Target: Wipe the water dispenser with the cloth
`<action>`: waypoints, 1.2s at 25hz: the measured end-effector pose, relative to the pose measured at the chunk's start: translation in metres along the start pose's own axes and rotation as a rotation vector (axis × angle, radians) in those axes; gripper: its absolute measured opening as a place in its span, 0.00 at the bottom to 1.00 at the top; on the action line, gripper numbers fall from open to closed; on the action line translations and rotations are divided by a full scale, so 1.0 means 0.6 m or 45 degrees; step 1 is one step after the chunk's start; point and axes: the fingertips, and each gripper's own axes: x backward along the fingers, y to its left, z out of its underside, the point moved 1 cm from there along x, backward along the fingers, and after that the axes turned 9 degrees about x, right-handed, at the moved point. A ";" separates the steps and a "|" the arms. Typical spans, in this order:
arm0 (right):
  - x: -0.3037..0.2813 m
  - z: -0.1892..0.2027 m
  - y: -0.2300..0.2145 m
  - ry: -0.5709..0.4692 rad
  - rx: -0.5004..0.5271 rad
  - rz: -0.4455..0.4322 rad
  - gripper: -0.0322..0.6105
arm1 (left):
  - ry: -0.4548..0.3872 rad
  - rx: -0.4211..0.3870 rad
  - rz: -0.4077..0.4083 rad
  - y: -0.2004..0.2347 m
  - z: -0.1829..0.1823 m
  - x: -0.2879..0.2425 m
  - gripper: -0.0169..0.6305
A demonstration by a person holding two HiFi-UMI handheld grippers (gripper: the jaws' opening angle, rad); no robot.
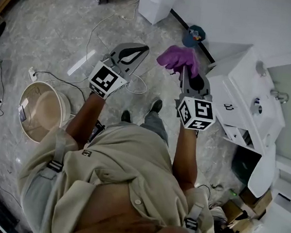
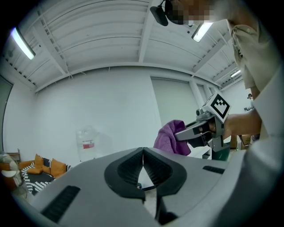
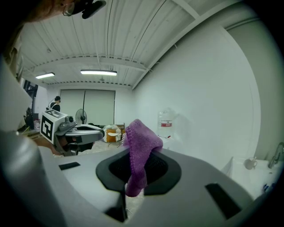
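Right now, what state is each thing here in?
left gripper, shut, empty.
right gripper, shut on the purple cloth.
purple cloth, bunched, pinched between the right gripper's jaws, its end hanging down.
water bottle, upright, untouched.
bucket, upright, open on top.

place: bare workroom | cues: marble floor [image 1: 51, 31], white walls [image 2: 111, 115], ceiling tube lights [image 3: 98, 72]
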 end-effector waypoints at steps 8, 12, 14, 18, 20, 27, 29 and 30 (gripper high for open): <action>-0.074 -0.004 -0.053 -0.048 -0.015 -0.077 0.12 | 0.033 -0.025 -0.108 0.047 0.002 -0.042 0.05; -0.118 -0.006 -0.101 -0.064 -0.018 -0.135 0.12 | 0.058 -0.041 -0.157 0.066 0.002 -0.091 0.05; -0.141 -0.003 -0.130 -0.064 -0.023 -0.163 0.12 | 0.064 -0.040 -0.183 0.072 0.001 -0.119 0.05; -0.187 -0.011 -0.190 -0.085 -0.020 -0.203 0.12 | 0.068 -0.045 -0.226 0.088 -0.001 -0.180 0.05; -0.208 -0.012 -0.217 -0.090 -0.020 -0.225 0.12 | 0.073 -0.044 -0.248 0.095 -0.002 -0.208 0.05; -0.248 -0.009 -0.275 -0.109 -0.039 -0.303 0.12 | 0.104 -0.060 -0.331 0.102 -0.007 -0.263 0.05; -0.252 -0.010 -0.290 -0.123 -0.046 -0.316 0.12 | 0.114 -0.072 -0.345 0.097 -0.009 -0.274 0.05; -0.256 -0.009 -0.303 -0.129 -0.052 -0.322 0.12 | 0.121 -0.078 -0.349 0.096 -0.010 -0.287 0.05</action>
